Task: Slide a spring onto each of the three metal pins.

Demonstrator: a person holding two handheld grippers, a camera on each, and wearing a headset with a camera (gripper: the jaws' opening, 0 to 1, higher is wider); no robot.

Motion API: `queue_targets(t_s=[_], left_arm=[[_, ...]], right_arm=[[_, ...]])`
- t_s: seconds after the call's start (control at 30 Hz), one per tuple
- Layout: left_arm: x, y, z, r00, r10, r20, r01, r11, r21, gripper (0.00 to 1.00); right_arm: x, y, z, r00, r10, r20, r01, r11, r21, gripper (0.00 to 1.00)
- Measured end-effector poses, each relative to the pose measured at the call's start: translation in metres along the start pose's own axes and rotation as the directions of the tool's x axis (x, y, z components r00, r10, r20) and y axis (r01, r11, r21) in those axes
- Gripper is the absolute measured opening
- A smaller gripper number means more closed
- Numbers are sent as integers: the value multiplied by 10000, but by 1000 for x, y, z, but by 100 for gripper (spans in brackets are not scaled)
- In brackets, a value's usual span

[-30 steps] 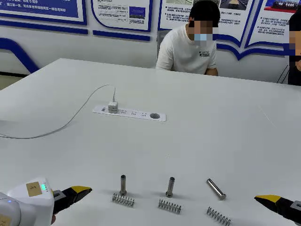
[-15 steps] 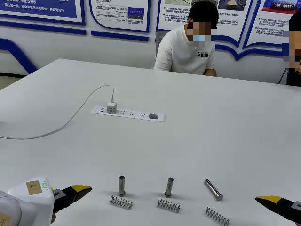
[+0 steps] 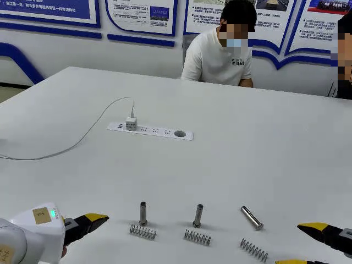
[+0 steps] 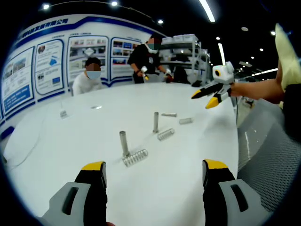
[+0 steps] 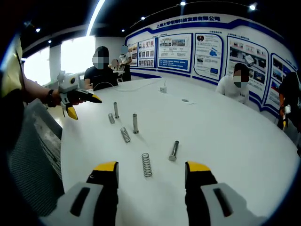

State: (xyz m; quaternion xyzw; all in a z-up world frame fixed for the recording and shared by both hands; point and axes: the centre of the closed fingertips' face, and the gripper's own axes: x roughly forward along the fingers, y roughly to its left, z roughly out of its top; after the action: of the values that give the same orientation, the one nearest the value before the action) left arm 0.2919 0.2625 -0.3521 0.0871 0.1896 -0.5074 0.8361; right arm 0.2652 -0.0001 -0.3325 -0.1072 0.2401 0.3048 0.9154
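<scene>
Well beyond my work, across the white table (image 3: pixel 247 143), a power strip (image 3: pixel 150 131) lies flat with a white charger (image 3: pixel 131 123) plugged in, its cable (image 3: pixel 71 146) curving off to the left. A seated person (image 3: pixel 220 52) faces me at the far edge, under wall posters (image 3: pixel 143 14). Near me I count three pins and three springs. The left pin (image 3: pixel 143 213) and middle pin (image 3: pixel 198 215) stand upright; the right pin (image 3: pixel 252 218) lies on its side. One spring lies loose just in front of each, between pin and me: left spring (image 3: pixel 143 231), middle spring (image 3: pixel 197 237), right spring (image 3: pixel 253 250). My left gripper (image 4: pixel 154 165) and right gripper (image 5: pixel 153 166) hover at either end of the row, jaws apart and empty.
</scene>
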Motion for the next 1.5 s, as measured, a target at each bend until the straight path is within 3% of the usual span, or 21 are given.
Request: queue_targets(t_s=[0.37, 0.87, 1.13, 1.5], left_arm=[[-1, 0, 2, 10000, 40, 11, -40, 10000, -14, 85], [2, -5, 4, 10000, -48, -3, 48, 10000, 53, 85], [2, -5, 3, 10000, -48, -40, 48, 10000, 27, 85], [2, -3, 1, 10000, -61, -78, 61, 10000, -42, 85]], right_arm=[[12, -10, 9, 9991, -77, -415, 65, 9996, -283, 52], [45, -30, 27, 9946, -281, -994, 240, 9988, -427, 46], [64, -43, 24, 9825, -437, -1812, 378, 9986, -360, 40], [85, -54, 20, 9658, -670, -2503, 621, 9977, -274, 33]])
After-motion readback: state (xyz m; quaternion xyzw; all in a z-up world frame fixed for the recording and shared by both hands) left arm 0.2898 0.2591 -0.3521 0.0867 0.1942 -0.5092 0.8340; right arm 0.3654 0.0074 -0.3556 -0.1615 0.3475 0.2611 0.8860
